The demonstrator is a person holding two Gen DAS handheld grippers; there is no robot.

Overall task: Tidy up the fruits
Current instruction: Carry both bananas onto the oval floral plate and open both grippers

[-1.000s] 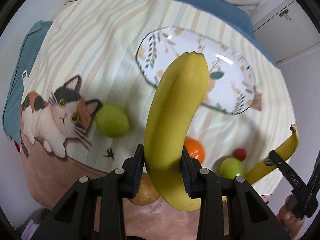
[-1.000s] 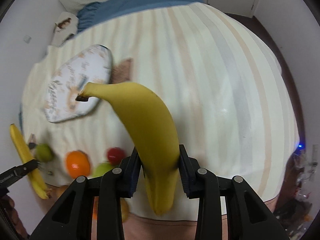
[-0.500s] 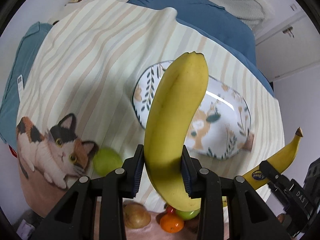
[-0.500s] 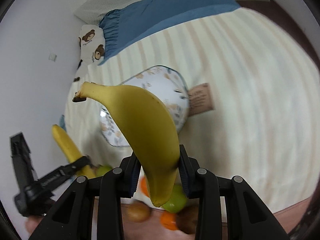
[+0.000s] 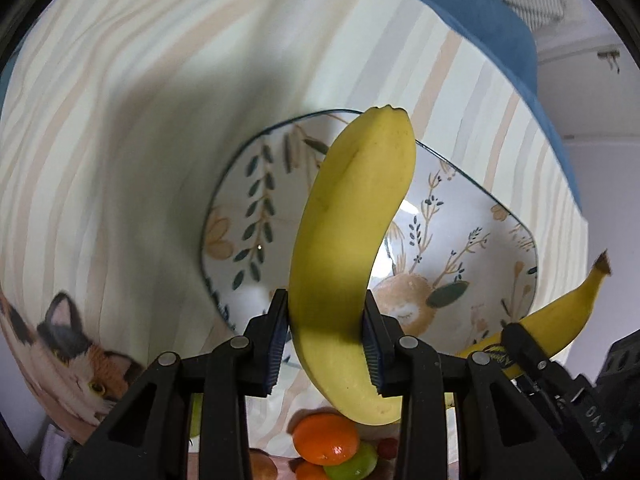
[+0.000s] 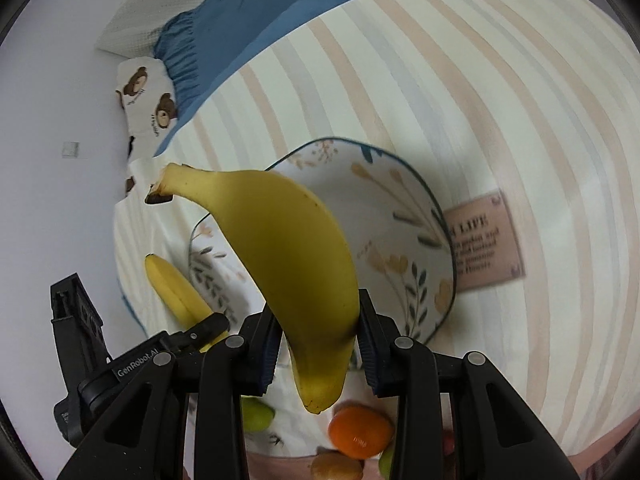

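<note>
My left gripper (image 5: 325, 340) is shut on a yellow banana (image 5: 348, 240) and holds it over the near part of a white leaf-patterned plate (image 5: 248, 216). My right gripper (image 6: 318, 332) is shut on a second banana (image 6: 288, 256), held above the same plate (image 6: 400, 232). Each view shows the other gripper's banana: in the left wrist view at the right (image 5: 560, 316), in the right wrist view at the left (image 6: 176, 288). An orange (image 5: 326, 438) and a green fruit (image 5: 354, 466) lie on the cloth below the grippers. The orange (image 6: 360, 426) also shows in the right wrist view.
The plate rests on a striped blanket (image 5: 120, 100) with a cat print (image 5: 68, 344) and a pink label (image 6: 484, 244). A blue sheet (image 6: 248, 12) and a bear-print pillow (image 6: 146, 100) lie beyond. More small fruit (image 6: 256, 414) sits near the blanket's front edge.
Both grippers have moved forward with their bananas, closer to the plate, which now looks larger. The loose fruit has dropped to the bottom of both views.
</note>
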